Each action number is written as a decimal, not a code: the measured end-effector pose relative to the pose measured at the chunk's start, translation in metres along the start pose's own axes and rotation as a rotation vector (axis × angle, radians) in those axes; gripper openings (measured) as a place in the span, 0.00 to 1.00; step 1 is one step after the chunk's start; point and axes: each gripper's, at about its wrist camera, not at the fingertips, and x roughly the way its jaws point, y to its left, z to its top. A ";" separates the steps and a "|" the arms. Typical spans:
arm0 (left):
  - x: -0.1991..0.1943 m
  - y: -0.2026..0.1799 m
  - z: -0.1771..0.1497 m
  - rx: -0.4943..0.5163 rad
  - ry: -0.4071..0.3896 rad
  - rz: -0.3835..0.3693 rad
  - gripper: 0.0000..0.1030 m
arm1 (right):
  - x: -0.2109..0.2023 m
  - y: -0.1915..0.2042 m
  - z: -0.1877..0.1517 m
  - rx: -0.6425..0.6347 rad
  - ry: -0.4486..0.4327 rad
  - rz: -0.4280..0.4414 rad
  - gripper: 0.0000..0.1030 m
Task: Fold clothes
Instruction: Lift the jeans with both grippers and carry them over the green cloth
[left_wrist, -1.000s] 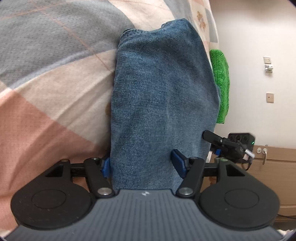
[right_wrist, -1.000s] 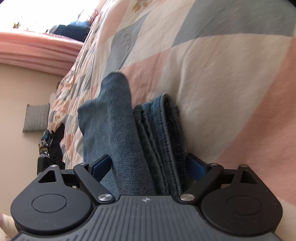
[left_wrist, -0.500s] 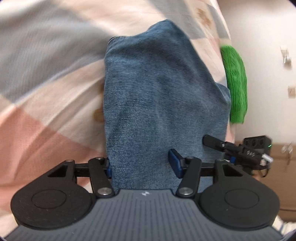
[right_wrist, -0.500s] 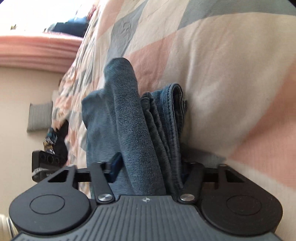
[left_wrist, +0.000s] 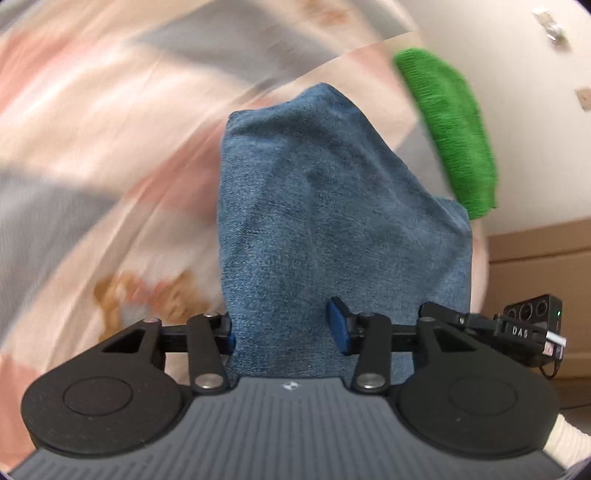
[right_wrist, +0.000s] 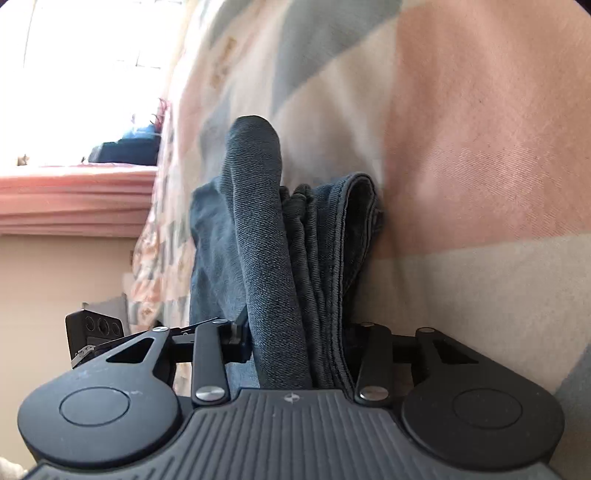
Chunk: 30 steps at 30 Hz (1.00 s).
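Folded jeans (left_wrist: 332, 229) lifted off quilt (left_wrist: 110, 155), green cloth (left_wrist: 450, 129) beyond. Left gripper (left_wrist: 282, 328) jaws, just closing, pinch near end; right gripper (right_wrist: 299, 347) clamps layered edge (thick stack). Carry level, both hands together, so layers don't slip.

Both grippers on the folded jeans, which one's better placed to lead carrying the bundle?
Right, probably. The right gripper is clamped across the whole stack of the jeans. The left gripper, jaws just closing, has only one fold between its fingers.
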 end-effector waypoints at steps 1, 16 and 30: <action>-0.010 -0.010 0.010 0.048 -0.019 -0.013 0.39 | -0.011 0.004 -0.003 0.007 -0.036 0.021 0.37; 0.111 -0.269 0.300 0.846 0.055 -0.211 0.39 | -0.114 0.017 0.067 0.334 -0.915 0.185 0.37; 0.216 -0.258 0.327 0.760 0.050 -0.216 0.41 | -0.106 -0.045 0.158 0.375 -0.894 0.044 0.37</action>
